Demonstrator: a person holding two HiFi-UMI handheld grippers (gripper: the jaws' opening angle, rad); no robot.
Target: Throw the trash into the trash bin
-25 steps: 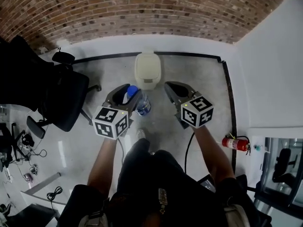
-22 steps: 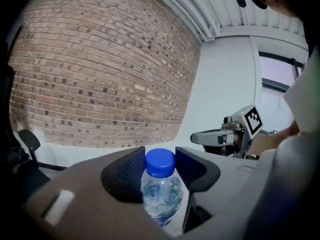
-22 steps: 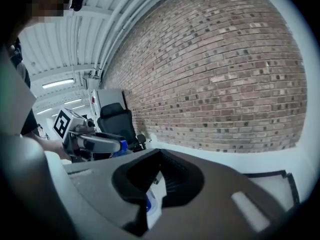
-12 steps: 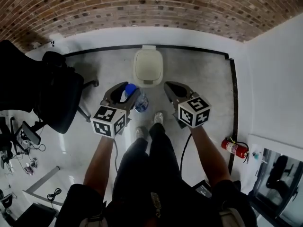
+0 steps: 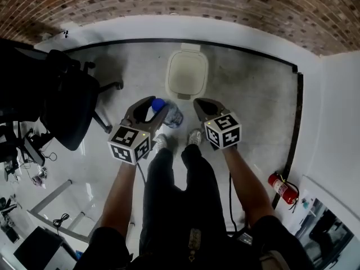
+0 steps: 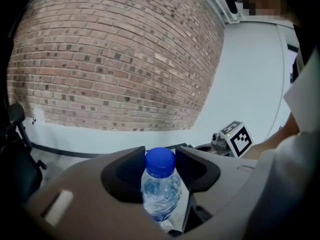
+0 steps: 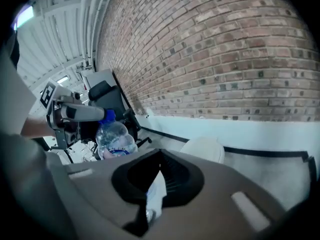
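A cream trash bin (image 5: pixel 187 75) with its lid down stands on the grey floor by the white base of the brick wall, just beyond both grippers. My left gripper (image 5: pixel 151 106) is shut on a clear plastic bottle (image 5: pixel 172 116) with a blue cap; in the left gripper view the bottle (image 6: pixel 161 186) stands upright between the jaws. My right gripper (image 5: pixel 204 107) is level with it on the right, shut on a scrap of white tissue (image 7: pixel 156 190). The right gripper view also shows the bin (image 7: pixel 202 149) ahead and the bottle (image 7: pixel 115 138) to its left.
A black office chair (image 5: pixel 70 108) stands to the left of the bin. A red fire extinguisher (image 5: pixel 283 188) sits by the white wall at the right. Cables and small items lie on the floor at far left. The person's shoes (image 5: pixel 194 136) are right behind the grippers.
The person has stepped closer to the bin, which now looks larger and nearer. Both grippers have sunk lower and moved toward it, still holding the bottle and the tissue.
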